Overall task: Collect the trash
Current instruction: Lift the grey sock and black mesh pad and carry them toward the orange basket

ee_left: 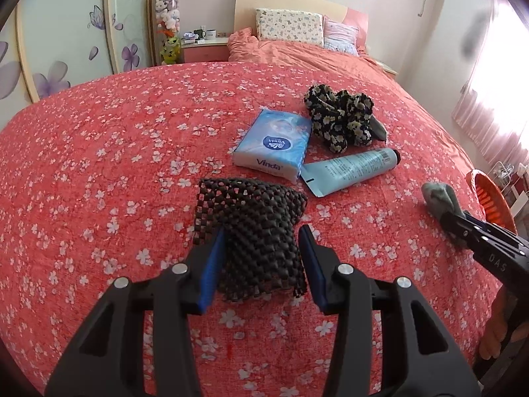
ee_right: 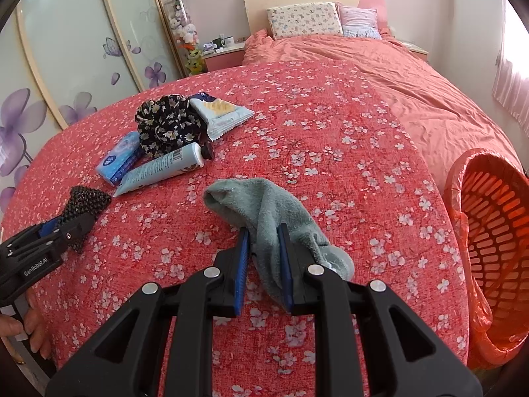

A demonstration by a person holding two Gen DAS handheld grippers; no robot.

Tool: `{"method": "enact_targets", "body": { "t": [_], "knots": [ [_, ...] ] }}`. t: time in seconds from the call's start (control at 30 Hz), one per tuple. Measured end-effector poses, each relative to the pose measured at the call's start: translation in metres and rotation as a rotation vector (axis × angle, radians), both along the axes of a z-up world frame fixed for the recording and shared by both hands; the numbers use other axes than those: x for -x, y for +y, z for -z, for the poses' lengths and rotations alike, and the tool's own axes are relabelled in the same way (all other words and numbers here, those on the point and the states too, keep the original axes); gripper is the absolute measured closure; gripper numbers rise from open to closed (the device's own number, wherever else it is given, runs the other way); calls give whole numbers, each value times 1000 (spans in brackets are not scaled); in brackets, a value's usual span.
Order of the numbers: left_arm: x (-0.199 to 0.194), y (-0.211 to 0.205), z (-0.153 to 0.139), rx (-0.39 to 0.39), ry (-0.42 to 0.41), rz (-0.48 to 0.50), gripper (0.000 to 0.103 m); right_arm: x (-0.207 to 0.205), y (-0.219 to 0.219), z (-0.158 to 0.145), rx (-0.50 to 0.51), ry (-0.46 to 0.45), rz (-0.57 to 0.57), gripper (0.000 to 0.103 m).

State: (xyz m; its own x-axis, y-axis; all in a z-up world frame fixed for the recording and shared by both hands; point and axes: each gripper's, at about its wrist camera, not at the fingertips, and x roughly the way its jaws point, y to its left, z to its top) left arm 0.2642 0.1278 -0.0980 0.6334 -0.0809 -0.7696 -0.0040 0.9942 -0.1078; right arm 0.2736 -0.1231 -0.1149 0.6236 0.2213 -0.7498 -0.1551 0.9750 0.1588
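Near the bed's (ee_right: 330, 115) right edge, beside the orange slatted basket (ee_right: 496, 231), we are clamping our right hand-held gripper (ee_right: 264, 231) on the grey-green terry sock (ee_right: 261, 201); our left hand-held gripper (ee_left: 263, 231) is straddling the black mesh mat (ee_left: 261, 218), fingers apart.

The basket (ee_left: 492, 198) is cut by the right edge in the left wrist view, only its near rim showing; in the right wrist view its right side runs off the frame. The snack packet (ee_right: 221, 112) is partly covered by the floral cloth (ee_right: 165, 125), and in the left wrist view only a dark corner of it shows. Items on the far nightstand (ee_right: 224, 48) are too small to tell.
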Motion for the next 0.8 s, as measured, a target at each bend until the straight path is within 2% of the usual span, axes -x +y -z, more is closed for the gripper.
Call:
{"method": "enact_targets", "body": {
  "t": [0.8],
  "knots": [
    [2, 5, 0, 47, -5, -7, 58, 0, -1, 0, -29, 4, -1, 84]
  ]
}}
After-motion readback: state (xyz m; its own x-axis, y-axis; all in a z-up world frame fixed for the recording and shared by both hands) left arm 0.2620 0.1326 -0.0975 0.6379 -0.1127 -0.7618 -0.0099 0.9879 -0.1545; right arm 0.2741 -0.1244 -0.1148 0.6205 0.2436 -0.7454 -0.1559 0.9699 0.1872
